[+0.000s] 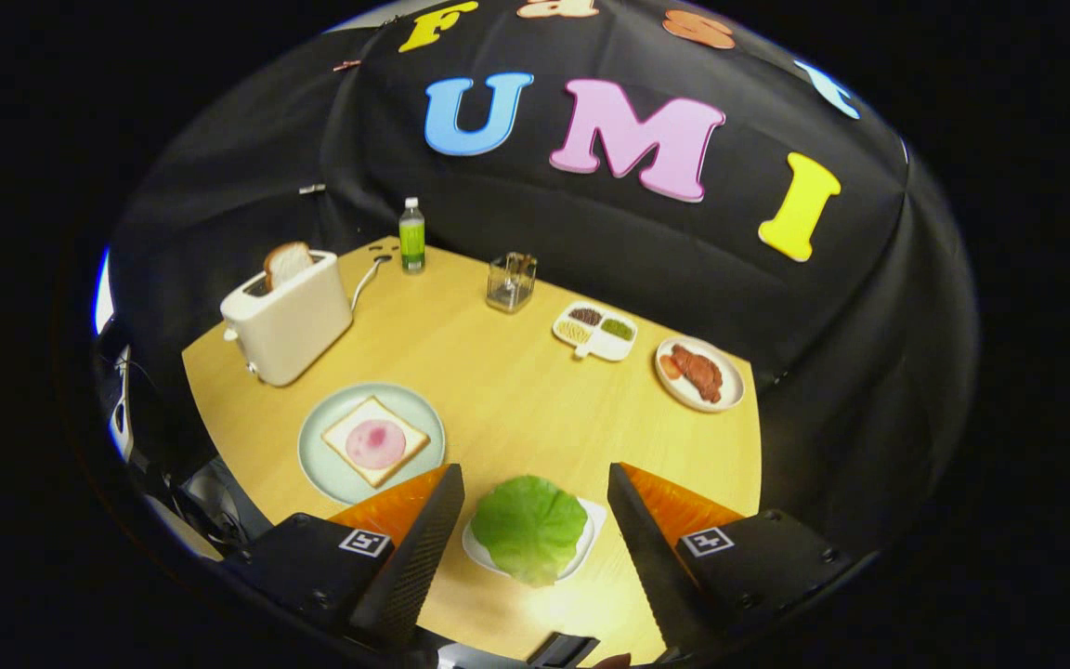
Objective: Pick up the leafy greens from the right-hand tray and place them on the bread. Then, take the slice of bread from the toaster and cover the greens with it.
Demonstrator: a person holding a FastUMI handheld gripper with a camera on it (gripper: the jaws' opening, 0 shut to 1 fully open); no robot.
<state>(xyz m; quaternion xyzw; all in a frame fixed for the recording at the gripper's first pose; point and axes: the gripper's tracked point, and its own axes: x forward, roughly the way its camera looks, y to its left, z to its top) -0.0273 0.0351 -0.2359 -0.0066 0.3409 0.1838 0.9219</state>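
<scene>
gripper (pixel 530 520): wide open, holds nothing
greens (pixel 528 528): 12 o'clock, between fingers
risk: thin leaf, pinch may grab tray (pixel 591 530)

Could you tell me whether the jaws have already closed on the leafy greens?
No, the gripper is open, its jaws standing apart on either side of the leafy greens.

Gripper (pixel 535 478) fingers stand wide apart, the lettuce leaf (pixel 528 528) on its white tray (pixel 591 534) between them, nothing above it. At 10 o'clock: plate (pixel 335 469) with bread slice (pixel 374 440), bare wooden tabletop (pixel 498 390) between. Toaster (pixel 286 316) beyond at 11. Open table runs toward 12; glass holder (pixel 510 282), condiment dish (pixel 595 330) and meat plate (pixel 699 373) stand at 12 to 2.
</scene>
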